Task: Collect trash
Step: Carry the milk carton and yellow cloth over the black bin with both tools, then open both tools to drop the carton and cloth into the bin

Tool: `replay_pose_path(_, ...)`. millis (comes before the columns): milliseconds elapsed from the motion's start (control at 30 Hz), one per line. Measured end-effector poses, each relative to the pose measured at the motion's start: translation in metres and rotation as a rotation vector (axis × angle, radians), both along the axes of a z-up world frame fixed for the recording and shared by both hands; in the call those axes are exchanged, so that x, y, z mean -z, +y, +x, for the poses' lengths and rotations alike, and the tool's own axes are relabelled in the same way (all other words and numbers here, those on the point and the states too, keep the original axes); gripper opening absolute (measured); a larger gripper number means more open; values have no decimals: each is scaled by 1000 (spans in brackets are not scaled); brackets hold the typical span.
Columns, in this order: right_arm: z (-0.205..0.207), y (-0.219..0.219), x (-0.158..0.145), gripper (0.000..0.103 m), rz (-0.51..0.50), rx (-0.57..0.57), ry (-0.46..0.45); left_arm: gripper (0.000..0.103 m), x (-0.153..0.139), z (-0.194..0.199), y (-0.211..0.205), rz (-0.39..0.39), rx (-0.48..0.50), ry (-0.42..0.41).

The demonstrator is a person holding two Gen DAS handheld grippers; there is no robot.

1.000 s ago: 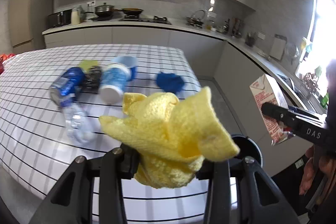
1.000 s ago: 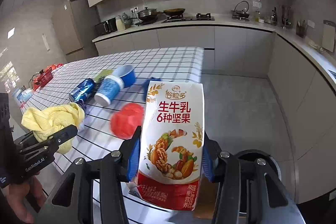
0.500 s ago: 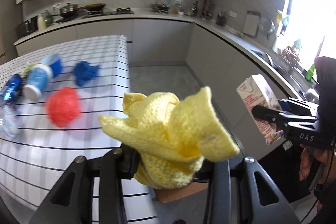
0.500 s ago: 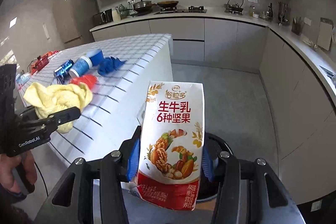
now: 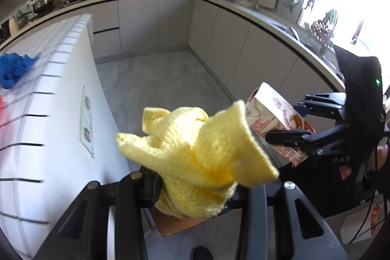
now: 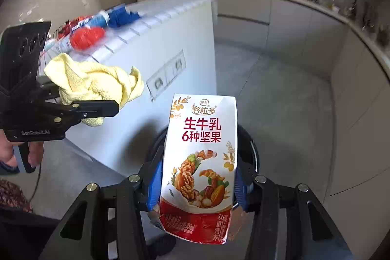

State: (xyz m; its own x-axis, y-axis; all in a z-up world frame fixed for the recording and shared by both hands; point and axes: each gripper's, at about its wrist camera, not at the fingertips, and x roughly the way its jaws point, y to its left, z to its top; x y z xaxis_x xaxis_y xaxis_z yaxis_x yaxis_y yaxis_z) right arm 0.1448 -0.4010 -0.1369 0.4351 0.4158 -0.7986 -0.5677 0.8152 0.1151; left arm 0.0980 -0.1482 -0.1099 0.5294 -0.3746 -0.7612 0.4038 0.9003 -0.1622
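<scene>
My left gripper [image 5: 195, 196] is shut on a crumpled yellow cloth [image 5: 195, 160], which bulges up between the fingers. My right gripper [image 6: 197, 189] is shut on an upright white and red milk carton [image 6: 202, 162], with blue pads pressed against its sides. Both are held off the end of the white gridded counter [image 5: 36, 138], above the grey floor. Directly behind and below the carton is a round black bin; only its rim [image 6: 252, 145] shows. The right wrist view shows the left gripper [image 6: 85, 94] with the cloth [image 6: 92, 82] at the left.
A red ball-like item [image 6: 87, 37], a blue cloth [image 5: 12, 70] and a blue and white cup [image 6: 100, 17] lie on the counter top. Grey cabinets [image 5: 219, 40] line the far wall and the right side. A brown board [image 5: 175, 223] lies on the floor below the cloth.
Both grippers have swung off the counter top past its end and lower, over the floor and bin. The counter items slid to the left of both views. Both grips are unchanged.
</scene>
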Motion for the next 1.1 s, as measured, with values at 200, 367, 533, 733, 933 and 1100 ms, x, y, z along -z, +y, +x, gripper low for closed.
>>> replay_pose_path(200,30,0,53,102,-78,-54,35,101,57,17,-9,110,-54,34)
replay_pose_path(367,52,-19,85,103,-112,39,79,101,80,21,4,132,-150,110)
replay_pose_path(533,46,-15,87,103,-131,41,70,102,80,7,1,157,-149,96)
replay_pose_path(733,27,-13,65,103,-128,99,13,102,62,6,4,167,-160,80)
replay_pose_path(933,-5,-9,21,103,-120,134,-60,102,17,-15,12,141,-194,10)
replay_pose_path(1100,-30,8,-27,103,-83,171,-140,102,-29,-43,26,115,-234,-71)
